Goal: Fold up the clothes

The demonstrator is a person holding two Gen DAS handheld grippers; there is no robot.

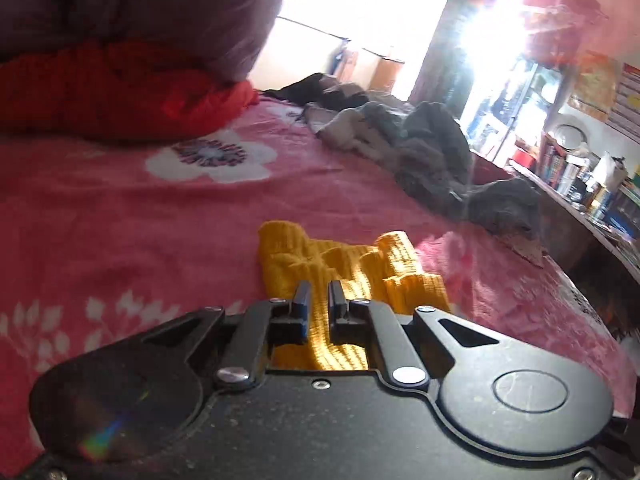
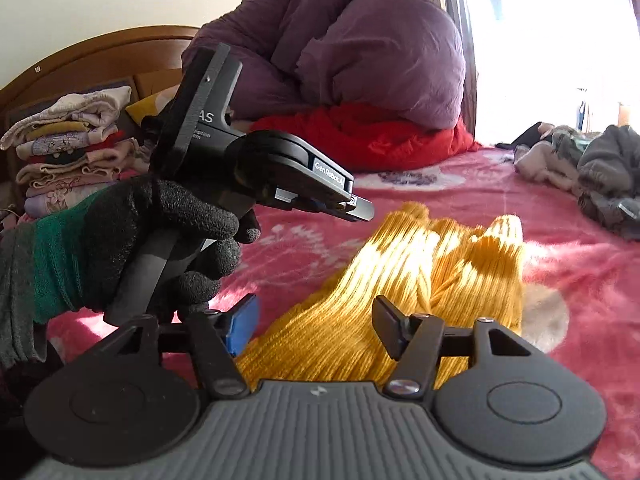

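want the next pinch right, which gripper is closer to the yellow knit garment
Right. The right gripper is open just above the yellow knit garment; the left gripper, shut and empty, hovers off its far-left edge.

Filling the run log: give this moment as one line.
garment: yellow knit, bunched on pink blanket | left gripper: shut, empty | right gripper: jaws open over knit

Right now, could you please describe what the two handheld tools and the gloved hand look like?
The left tool is matte black with white "GenRobot.AI" lettering on its side. The right tool has a grey ribbed body, black round pivot housings, silver screws, and a blue pad on one finger. The left hand wears a black textured knit glove with a green cuff over a grey sleeve.
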